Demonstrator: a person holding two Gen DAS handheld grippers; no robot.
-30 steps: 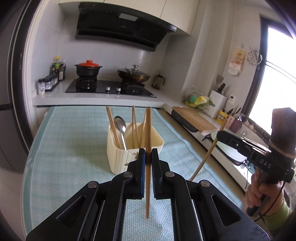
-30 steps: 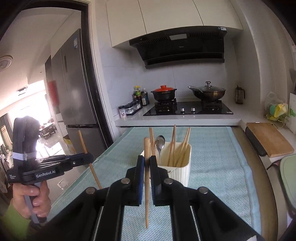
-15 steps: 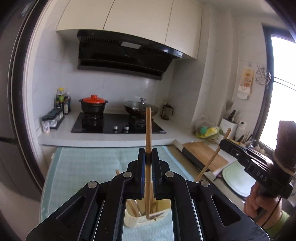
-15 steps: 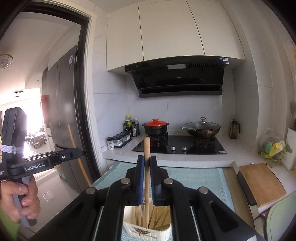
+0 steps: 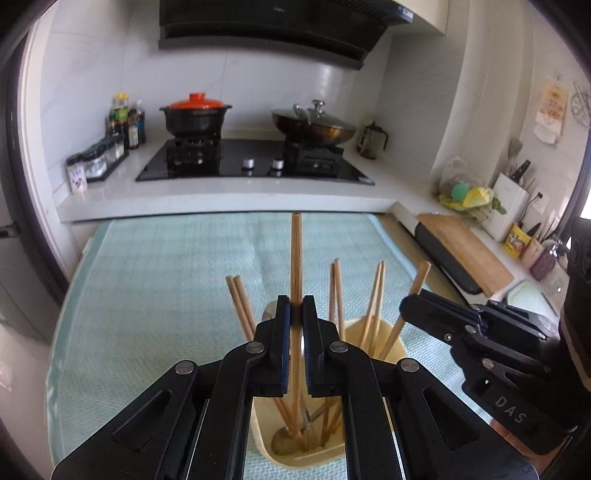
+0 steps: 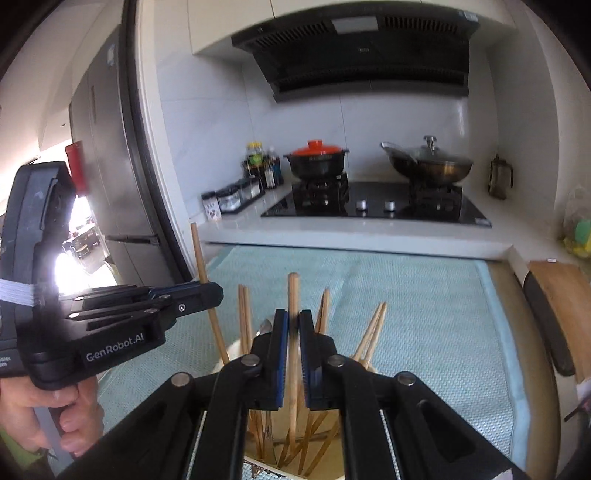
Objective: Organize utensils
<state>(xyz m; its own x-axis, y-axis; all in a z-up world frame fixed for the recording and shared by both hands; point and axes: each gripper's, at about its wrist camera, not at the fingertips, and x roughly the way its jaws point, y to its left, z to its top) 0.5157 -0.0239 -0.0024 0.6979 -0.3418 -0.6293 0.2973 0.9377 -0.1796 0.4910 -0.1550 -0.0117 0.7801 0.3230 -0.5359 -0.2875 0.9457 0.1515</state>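
Chopsticks: one in each tool.

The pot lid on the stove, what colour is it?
Red-orange pot lid, clearest in the left wrist view.

Home kitchen. Black range hood hanging at top centre; gas hob below it carrying a red-lidded pot and a lidded wok. Seasoning bottles standing at left, cutting board lying at right, steel fridge showing at far left.
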